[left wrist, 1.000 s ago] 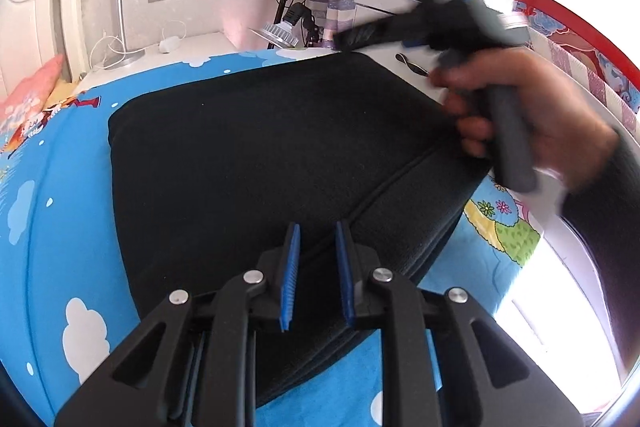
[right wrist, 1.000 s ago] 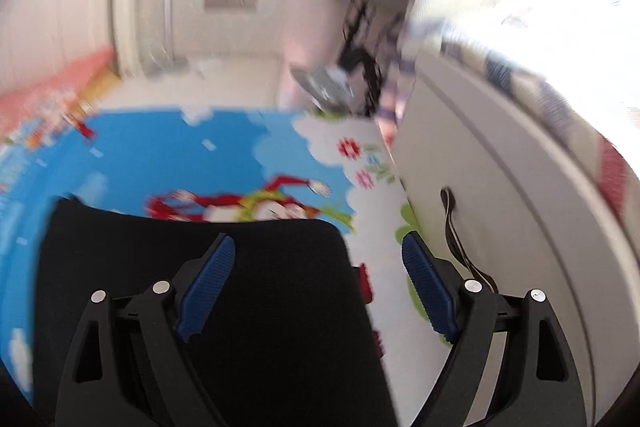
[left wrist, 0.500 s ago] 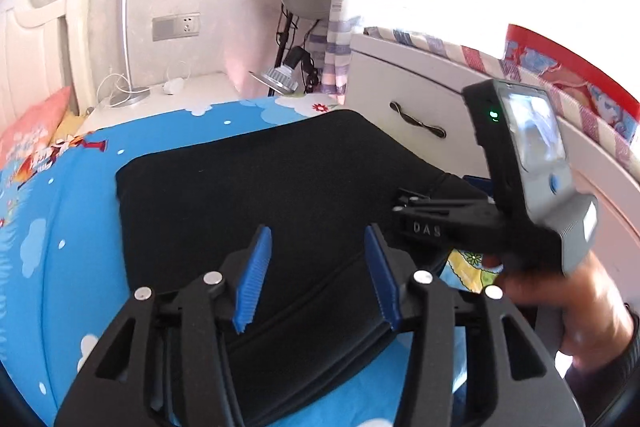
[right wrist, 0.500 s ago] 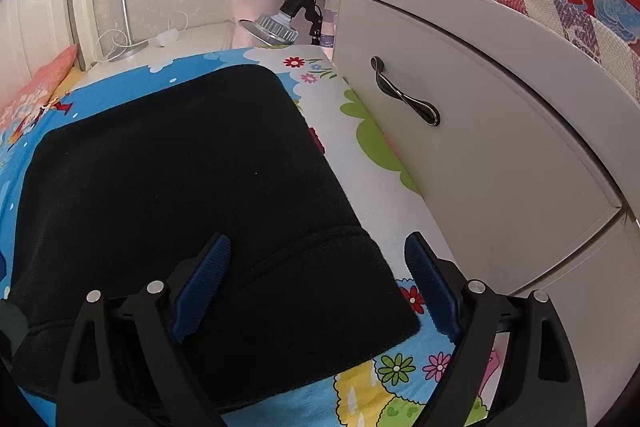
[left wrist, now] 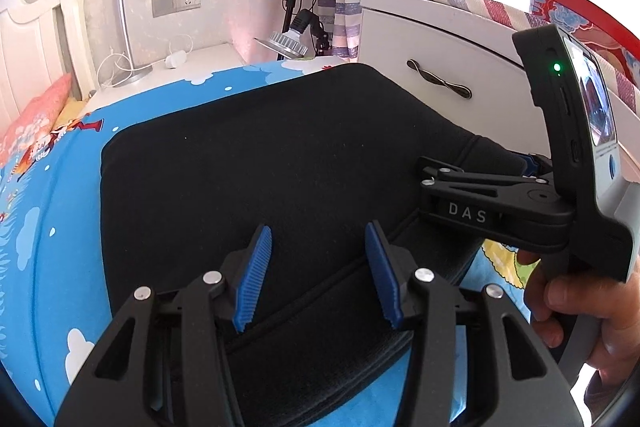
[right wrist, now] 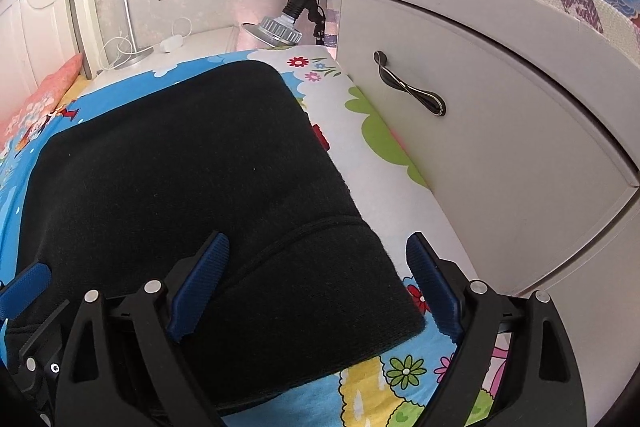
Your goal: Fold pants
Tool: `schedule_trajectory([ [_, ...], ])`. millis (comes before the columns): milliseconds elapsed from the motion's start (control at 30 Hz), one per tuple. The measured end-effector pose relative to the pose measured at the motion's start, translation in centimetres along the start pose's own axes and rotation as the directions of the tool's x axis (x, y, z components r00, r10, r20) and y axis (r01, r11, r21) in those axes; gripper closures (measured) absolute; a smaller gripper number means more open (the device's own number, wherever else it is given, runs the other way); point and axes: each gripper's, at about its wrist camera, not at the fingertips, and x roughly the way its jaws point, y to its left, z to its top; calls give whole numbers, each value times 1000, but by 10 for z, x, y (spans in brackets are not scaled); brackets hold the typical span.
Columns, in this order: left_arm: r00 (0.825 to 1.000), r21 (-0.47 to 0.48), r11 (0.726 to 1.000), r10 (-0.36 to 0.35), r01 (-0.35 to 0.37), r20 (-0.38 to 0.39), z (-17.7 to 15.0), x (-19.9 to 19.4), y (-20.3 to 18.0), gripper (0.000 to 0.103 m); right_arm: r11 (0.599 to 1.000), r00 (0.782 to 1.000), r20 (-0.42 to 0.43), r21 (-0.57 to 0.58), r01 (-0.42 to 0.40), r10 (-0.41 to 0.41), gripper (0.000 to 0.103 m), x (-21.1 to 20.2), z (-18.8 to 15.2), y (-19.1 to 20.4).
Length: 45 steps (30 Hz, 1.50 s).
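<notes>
Where matte black pants (left wrist: 280,163) lie folded, left gripper (left wrist: 318,277) half-spread, right gripper (right wrist: 316,291) wide.

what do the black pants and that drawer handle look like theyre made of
Pants: soft matte knit, perhaps fleece; fuzzy, no sheen, with a stitched band at the near edge. Drawer handle: probably metal, dark and glossy, with bright glints along its wavy bar.

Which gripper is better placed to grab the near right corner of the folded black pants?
Right. The right gripper has open fingers straddling that corner of the pants; the left gripper sits nearer the middle edge.
</notes>
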Motion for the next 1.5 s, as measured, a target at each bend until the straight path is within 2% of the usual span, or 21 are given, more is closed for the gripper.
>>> schedule_trajectory([
  [267, 999, -41, 998, -44, 43, -13, 3, -7, 11, 52, 1000, 1000, 0, -17, 21, -21, 18, -3, -1, 3],
  [367, 998, -86, 994, -64, 62, -20, 3, -19, 22, 34, 999, 999, -3, -16, 40, -40, 18, -8, 2, 4],
  [467, 999, -101, 994, -43, 40, -26, -1, -35, 30, 30, 999, 999, 1, -12, 37, -37, 18, -29, 0, 10],
  [533, 999, -109, 994, -20, 17, -30, -5, -46, 34, 9, 999, 999, 8, -13, 39, -39, 18, -45, -5, 16],
  [633, 999, -121, 992, 35, -39, -39, -12, -65, 38, 3, 999, 999, 22, -2, 38, -38, 18, -70, -14, 21],
  [733, 995, -115, 989, 89, -93, -35, -19, -84, 39, 2, 999, 999, 21, 19, 36, -37, 18, -92, -24, 21],
  [867, 998, -122, 991, 61, -62, -11, -25, -108, 39, 2, 999, 999, 15, 28, 33, -33, 18, -111, -33, 22],
  [967, 993, -104, 988, 119, -117, 10, -27, -123, 37, 2, 999, 999, 28, 17, 35, -35, 18, -124, -34, 25],
  [1100, 995, -137, 985, 103, -101, 6, -24, -128, 42, 2, 999, 999, 40, 16, 33, -33, 18, -130, -32, 25],
  [1500, 996, -141, 986, 91, -91, -9, -22, -123, 41, 2, 999, 999, 36, 23, 33, -34, 18, -129, -33, 21],
])
